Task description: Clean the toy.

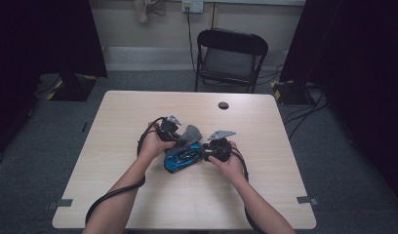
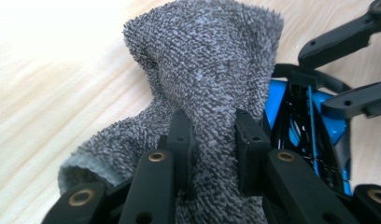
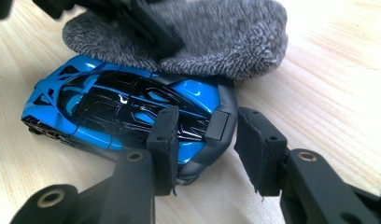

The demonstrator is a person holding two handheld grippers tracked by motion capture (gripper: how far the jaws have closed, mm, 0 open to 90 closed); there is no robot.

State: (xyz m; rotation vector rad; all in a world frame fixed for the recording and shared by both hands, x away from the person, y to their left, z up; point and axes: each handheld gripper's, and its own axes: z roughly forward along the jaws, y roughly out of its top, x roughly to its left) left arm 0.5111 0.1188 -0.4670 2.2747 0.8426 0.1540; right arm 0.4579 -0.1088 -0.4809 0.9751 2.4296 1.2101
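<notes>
The left gripper (image 2: 209, 140) pinches the grey cloth (image 2: 212, 70). The right gripper (image 3: 205, 149) seems clamped on the blue toy car's (image 3: 118, 109) black end; the car lies lengthwise away from it on the table (image 1: 138, 105).

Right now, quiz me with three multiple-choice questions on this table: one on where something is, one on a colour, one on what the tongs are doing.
1. Where does the cloth lie against the toy car?
A. over the car's far side
B. under the chair
C. at the table's front edge

2. What colour is the car?
A. red and white
B. blue and black
C. yellow

3. What are the left tongs doing?
A. hanging open above the table
C. gripping the car
B. clamped on the cloth

Answers: 1 A, the right gripper view shows grey cloth draped on the car's far side. 2 B, blue body with black panels. 3 B, both pads pinch the cloth in the left gripper view.
</notes>
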